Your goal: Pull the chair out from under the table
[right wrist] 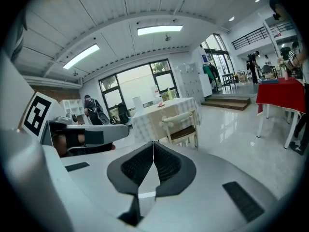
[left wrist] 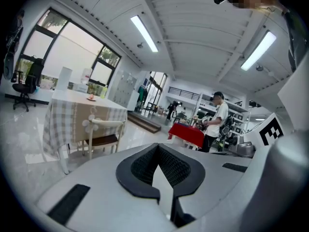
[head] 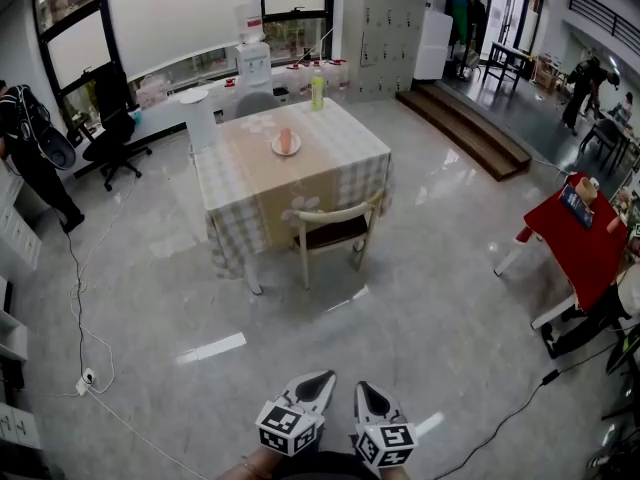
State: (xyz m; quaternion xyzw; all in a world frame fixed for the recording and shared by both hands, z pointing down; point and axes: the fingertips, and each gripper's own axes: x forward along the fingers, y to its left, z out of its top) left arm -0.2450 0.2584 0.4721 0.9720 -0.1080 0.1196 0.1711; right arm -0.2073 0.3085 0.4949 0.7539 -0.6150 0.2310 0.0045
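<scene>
A cream wooden chair (head: 333, 230) with a dark seat stands pushed under the near side of a table (head: 250, 190) covered by a checked cloth. The chair (left wrist: 99, 133) appears at the left of the left gripper view, and the chair (right wrist: 182, 124) sits mid-frame in the right gripper view. Both grippers hang low at the bottom of the head view, well short of the chair. My left gripper (head: 322, 379) is shut with nothing between its jaws. My right gripper (head: 362, 389) beside it is also shut and empty.
On the table stand a plate (head: 286, 144) and a yellow-green bottle (head: 318, 90). A red table (head: 585, 240) is at the right, steps (head: 470, 128) at the back right. A cable (head: 75, 298) trails on the floor at the left. A person (head: 30, 153) stands far left by an office chair (head: 115, 133).
</scene>
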